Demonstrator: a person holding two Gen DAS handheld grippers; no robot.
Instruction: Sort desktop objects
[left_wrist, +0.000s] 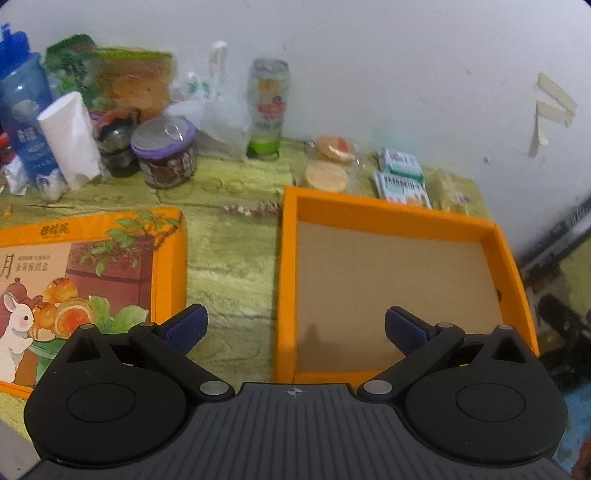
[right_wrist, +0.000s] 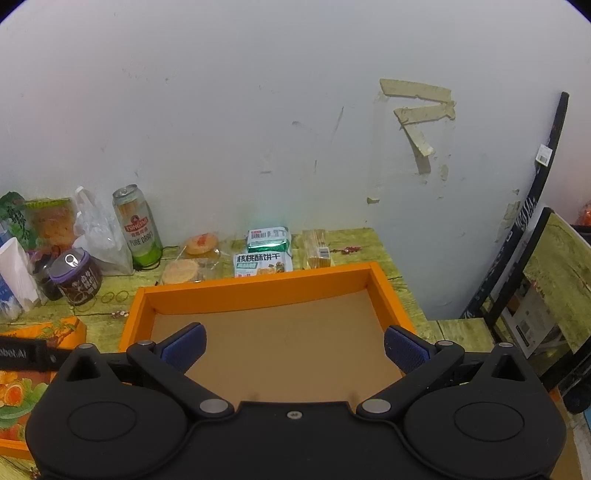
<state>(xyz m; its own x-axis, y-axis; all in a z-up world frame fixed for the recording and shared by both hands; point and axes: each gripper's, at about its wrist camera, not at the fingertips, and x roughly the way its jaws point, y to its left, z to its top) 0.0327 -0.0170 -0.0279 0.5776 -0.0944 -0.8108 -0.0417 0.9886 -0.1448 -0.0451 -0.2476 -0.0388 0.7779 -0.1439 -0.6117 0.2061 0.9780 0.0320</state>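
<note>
An empty orange box (left_wrist: 391, 216) (right_wrist: 255, 284) with a brown cardboard floor sits on the green table. Behind it against the wall lie two round wrapped cakes (left_wrist: 327, 175) (right_wrist: 183, 271), two green-white biscuit packs (left_wrist: 400, 182) (right_wrist: 263, 263) and a clear pack of crackers (right_wrist: 316, 249). My left gripper (left_wrist: 293, 326) is open and empty, hovering over the box's left wall. My right gripper (right_wrist: 293, 347) is open and empty above the box floor.
The orange box lid (left_wrist: 92, 266) with a rabbit picture lies at left. At the back left stand a beer can (left_wrist: 266, 110) (right_wrist: 136, 225), a purple-lidded jar (left_wrist: 164, 151) (right_wrist: 75, 278), a plastic bag (left_wrist: 218, 107), a white roll (left_wrist: 70, 140) and snack bags. A chair (right_wrist: 546, 280) stands at right.
</note>
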